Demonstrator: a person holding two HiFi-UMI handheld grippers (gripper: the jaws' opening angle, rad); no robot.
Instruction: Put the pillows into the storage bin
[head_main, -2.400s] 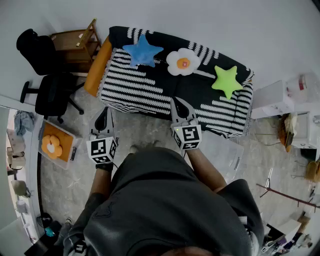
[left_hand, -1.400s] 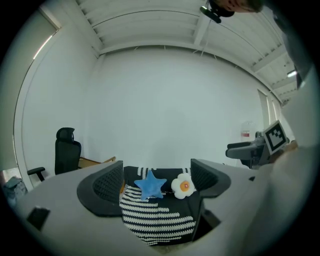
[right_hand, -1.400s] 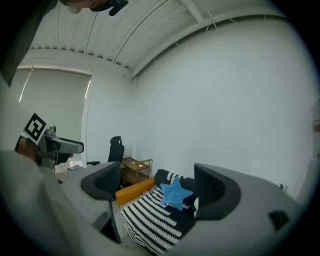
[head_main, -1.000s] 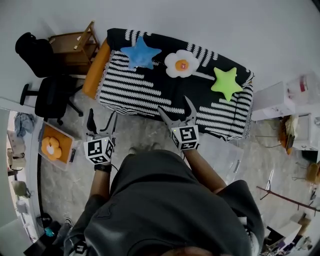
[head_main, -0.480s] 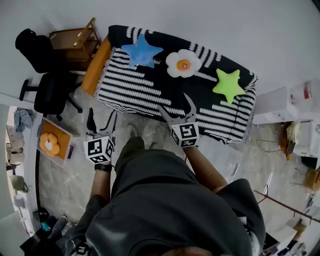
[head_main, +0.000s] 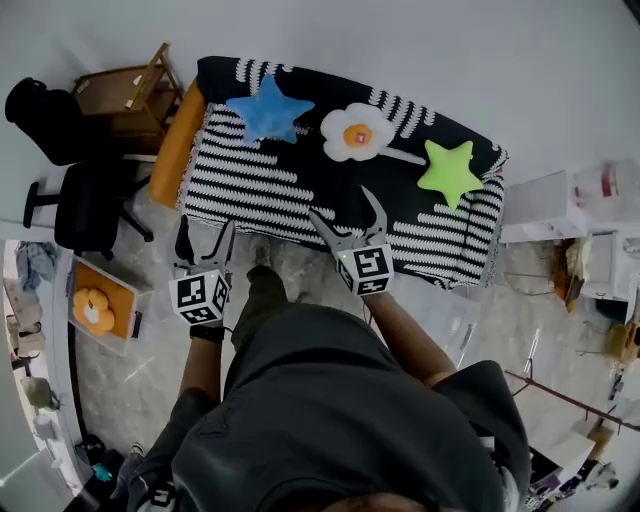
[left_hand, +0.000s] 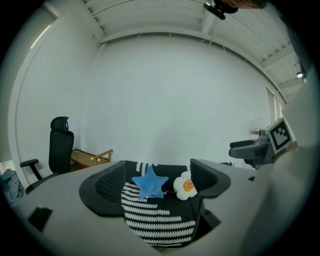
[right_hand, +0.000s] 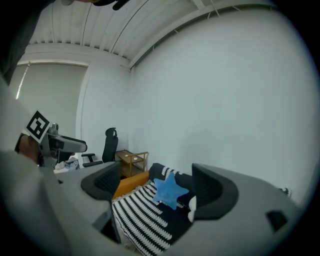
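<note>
1. Head view: blue star pillow (head_main: 268, 108), flower pillow (head_main: 357, 131) and green star pillow (head_main: 449, 171) lying on striped bed (head_main: 250, 175).
2. Left gripper (head_main: 207, 228): jaws wide apart, empty.
3. Right gripper (head_main: 342, 205): likewise spread, empty, at bed edge.
4. Storage bin (head_main: 137, 318) on floor, far left.

Three pillows lie on one striped sofa (head_main: 262, 182) across the top of the frame: one blue star (head_main: 268, 108), one white flower (head_main: 357, 133) and one green star (head_main: 449, 172). A fourth pillow, an orange flower (head_main: 92, 307), sits in one bin (head_main: 121, 284) at the left edge. One office chair (head_main: 85, 205) and one wooden side table (head_main: 125, 95) occupy the upper left. Two grippers, left (head_main: 206, 226) and right (head_main: 343, 204), show at centre.
</note>
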